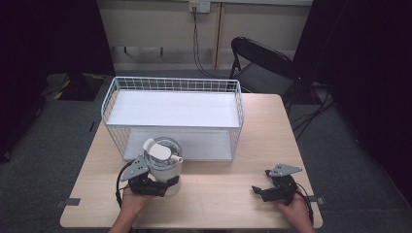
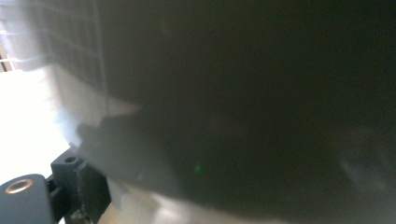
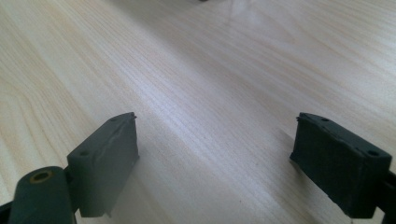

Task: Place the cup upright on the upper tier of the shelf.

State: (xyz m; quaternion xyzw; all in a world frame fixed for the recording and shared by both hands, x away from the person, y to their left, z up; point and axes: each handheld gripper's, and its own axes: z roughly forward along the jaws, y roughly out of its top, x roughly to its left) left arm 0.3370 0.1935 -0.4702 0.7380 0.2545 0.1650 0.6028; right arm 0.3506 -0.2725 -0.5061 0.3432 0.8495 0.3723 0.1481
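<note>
Where the left gripper [image 1: 154,187] meets the white appliance [image 1: 163,165] — a squat, round unit with a clear domed lid and a short side spout, possibly a small humidifier or chopper — the jaws sit at its lower body. Whether they clamp it or only rest beside it cannot be told; the left gripper view is a dark blur at close range. The appliance stands on the tabletop [image 1: 228,194], just in front of the white wire basket [image 1: 175,116]. Judged by appearance, it is rigid moulded plastic, smooth and therefore slippery, moderately light, top-heavy if the lid is loose. Take hold low on the cylindrical body, not on the lid or spout. No brand, label or writing is legible. The right gripper [image 3: 215,158] rests well apart — jaws wide open, holding nothing.
</note>
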